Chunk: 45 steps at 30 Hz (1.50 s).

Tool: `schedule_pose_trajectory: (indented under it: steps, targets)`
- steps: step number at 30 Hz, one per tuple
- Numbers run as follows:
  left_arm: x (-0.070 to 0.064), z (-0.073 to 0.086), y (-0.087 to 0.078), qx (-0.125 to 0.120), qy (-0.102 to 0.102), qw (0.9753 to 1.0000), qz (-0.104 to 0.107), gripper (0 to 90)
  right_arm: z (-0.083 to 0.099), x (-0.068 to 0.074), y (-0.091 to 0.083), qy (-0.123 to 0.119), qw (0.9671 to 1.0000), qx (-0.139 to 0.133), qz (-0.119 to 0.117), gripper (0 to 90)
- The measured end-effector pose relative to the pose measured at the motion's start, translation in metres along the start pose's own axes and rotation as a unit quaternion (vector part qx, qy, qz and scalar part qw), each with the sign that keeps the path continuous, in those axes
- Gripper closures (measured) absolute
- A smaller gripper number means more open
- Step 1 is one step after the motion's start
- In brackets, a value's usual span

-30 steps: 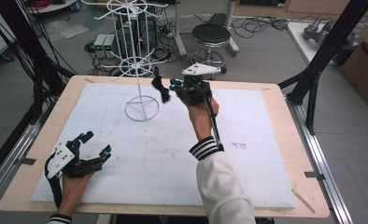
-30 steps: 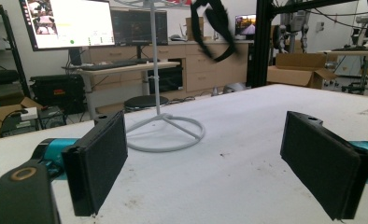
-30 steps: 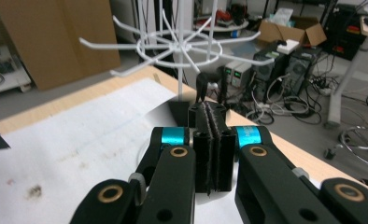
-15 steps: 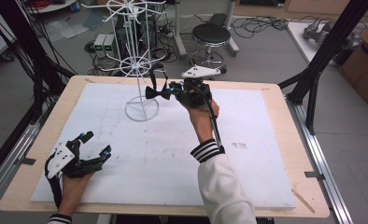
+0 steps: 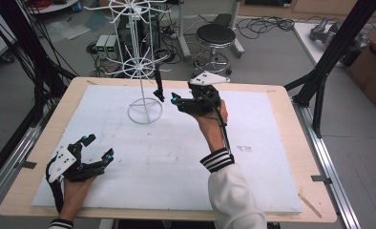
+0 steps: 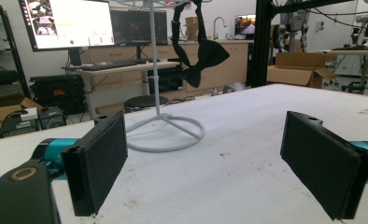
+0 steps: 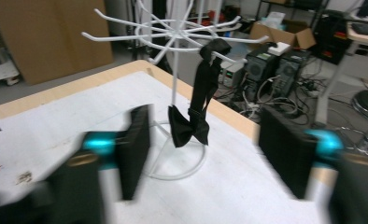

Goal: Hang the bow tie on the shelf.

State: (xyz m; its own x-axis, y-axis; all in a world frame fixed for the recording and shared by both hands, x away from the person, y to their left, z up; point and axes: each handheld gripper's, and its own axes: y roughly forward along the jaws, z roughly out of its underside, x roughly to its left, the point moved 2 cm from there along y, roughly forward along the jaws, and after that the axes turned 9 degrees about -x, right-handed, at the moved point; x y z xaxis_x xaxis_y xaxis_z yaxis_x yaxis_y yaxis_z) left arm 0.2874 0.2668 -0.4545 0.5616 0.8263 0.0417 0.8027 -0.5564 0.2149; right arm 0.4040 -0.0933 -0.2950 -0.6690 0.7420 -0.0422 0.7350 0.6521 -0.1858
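A black bow tie (image 5: 158, 88) hangs by its strap from an arm of the white wire rack (image 5: 141, 71) at the table's back left. In the right gripper view the bow tie (image 7: 189, 126) dangles free just beyond my right gripper (image 7: 205, 154), whose jaws stand wide open and empty. From above, my right gripper (image 5: 176, 101) is held in the air just right of the tie. My left gripper (image 5: 99, 146) rests open on the white mat (image 5: 176, 162) at the front left. It faces the rack's ring base (image 6: 166, 133) and the bow tie (image 6: 205, 56).
The wooden table rim (image 5: 281, 95) frames the mat. Black frame posts (image 5: 329, 67) stand at the right and left. A round stool (image 5: 215, 36) and computer boxes (image 5: 107, 45) sit on the floor behind the table.
The bow tie, earlier right at my right gripper's jaws, now hangs free on the rack. The right gripper has drawn back slightly. The left gripper has not moved.
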Motion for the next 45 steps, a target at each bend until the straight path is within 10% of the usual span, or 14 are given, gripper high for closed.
schedule_pose_trajectory:
  steps: [7, 22, 33, 45]
  targets:
    - [0.000, 0.000, 0.000, 0.000, 0.000, 1.0000, 0.000, 15.1, 0.013, -0.001, -0.022, -0.012, 0.9999, 0.009, 0.004, 1.6]
    - [0.000, 0.000, 0.000, 0.000, 0.001, 1.0000, 0.000, 15.1, 0.083, -0.015, -0.098, -0.007, 0.9998, 0.006, 0.018, 0.7]
    - [0.000, 0.000, 0.000, 0.000, 0.001, 1.0000, -0.001, 15.1, 0.158, -0.020, -0.156, 0.005, 0.9941, -0.077, 0.076, 0.7]
    - [0.000, 0.000, 0.000, 0.001, -0.001, 1.0000, -0.002, 15.2, 0.181, -0.024, -0.160, -0.021, 0.9913, -0.070, 0.109, 0.8]
